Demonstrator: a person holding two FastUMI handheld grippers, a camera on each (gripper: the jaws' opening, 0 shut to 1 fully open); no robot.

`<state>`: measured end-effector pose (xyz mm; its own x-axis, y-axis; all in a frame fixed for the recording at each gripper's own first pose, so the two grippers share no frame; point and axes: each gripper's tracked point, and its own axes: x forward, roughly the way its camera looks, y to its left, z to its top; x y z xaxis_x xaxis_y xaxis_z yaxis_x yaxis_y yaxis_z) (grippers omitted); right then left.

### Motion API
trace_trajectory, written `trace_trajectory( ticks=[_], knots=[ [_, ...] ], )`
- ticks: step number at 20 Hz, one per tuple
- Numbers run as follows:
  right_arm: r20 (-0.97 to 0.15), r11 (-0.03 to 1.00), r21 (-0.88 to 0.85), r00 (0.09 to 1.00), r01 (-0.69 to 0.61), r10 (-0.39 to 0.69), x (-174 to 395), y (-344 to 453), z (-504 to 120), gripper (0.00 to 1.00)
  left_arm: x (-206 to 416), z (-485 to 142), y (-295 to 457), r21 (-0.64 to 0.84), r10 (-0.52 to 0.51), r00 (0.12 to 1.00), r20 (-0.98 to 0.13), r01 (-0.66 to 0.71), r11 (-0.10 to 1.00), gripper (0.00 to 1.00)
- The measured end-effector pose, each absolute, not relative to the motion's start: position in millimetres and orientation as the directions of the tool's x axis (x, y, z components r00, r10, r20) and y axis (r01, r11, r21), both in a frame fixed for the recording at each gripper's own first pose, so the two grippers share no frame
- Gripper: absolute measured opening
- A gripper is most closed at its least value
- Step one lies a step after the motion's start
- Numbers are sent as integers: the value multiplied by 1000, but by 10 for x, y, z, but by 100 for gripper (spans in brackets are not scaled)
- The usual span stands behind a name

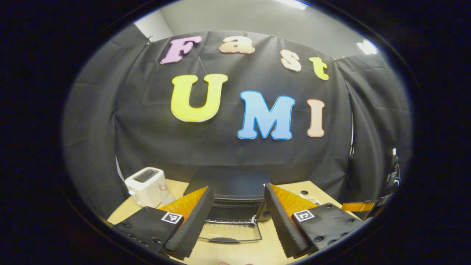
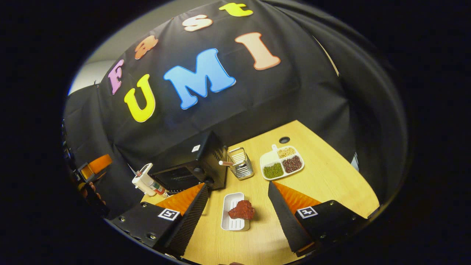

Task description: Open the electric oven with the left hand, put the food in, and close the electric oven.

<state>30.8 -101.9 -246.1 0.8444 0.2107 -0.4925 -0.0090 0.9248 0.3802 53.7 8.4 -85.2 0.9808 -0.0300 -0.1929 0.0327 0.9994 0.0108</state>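
The black electric oven (image 1: 230,184) stands at the back of the table, its glass door (image 1: 230,232) folded down flat toward me. My left gripper (image 1: 238,188) is open above the door, a finger on each side, touching nothing. In the right gripper view the oven (image 2: 191,165) is at the left, and a red piece of food (image 2: 241,210) lies on a small white tray (image 2: 232,221) on the table. My right gripper (image 2: 237,186) is open above the tray, its fingers on either side of the food and holding nothing.
A white toaster (image 1: 147,186) stands left of the oven. Right of the oven are a metal rack (image 2: 241,163) and a divided plate of beans (image 2: 281,162). The wooden table (image 2: 331,176) ends at the black cloth walls. The left gripper (image 2: 95,165) shows far left.
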Motion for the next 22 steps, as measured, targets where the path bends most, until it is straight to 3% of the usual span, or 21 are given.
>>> trace_trajectory(
  ticks=[5, 13, 14, 17, 18, 19, 20, 21, 22],
  knots=[
    [-561, 894, 448, 771, -22, 300, 392, -1114, -3019, 95, 294, -784, -38, 24, -19, 978, -206, 24, 999, 98],
    [-664, 856, 516, 614, -38, 427, 429, -781, -3771, 95, -32, -791, 115, -10, 81, 962, -259, -86, 996, 98],
    [-668, 851, 524, 602, -38, 438, 448, -749, -3805, 84, -66, -802, 169, -11, 97, 958, -268, -104, 995, 98],
    [-678, 842, 539, 579, -25, 452, 489, -710, -3889, 84, -197, -862, 320, -16, 156, 943, -294, -168, 986, 94],
    [-683, 836, 549, 568, -17, 460, 502, -684, -3917, 78, -246, -868, 382, -9, 180, 937, -301, -191, 982, 89],
    [-684, 825, 565, 551, -14, 478, 506, -607, -3987, 78, -277, -854, 420, -5, 196, 933, -301, -207, 978, 97],
    [-671, 813, 583, 557, -13, 489, 484, -612, -3919, 79, -312, -824, 431, -7, 205, 933, -296, -216, 976, 98],
    [-682, 825, 565, 567, 8, 461, 488, -635, -3863, 44, -333, -788, 451, -7, 209, 933, -292, -221, 975, 98],
    [-668, 817, 576, 573, -5, 475, 514, -625, -3923, 38, -353, -776, 463, -5, 213, 933, -290, -224, 975, 89]
  ],
)
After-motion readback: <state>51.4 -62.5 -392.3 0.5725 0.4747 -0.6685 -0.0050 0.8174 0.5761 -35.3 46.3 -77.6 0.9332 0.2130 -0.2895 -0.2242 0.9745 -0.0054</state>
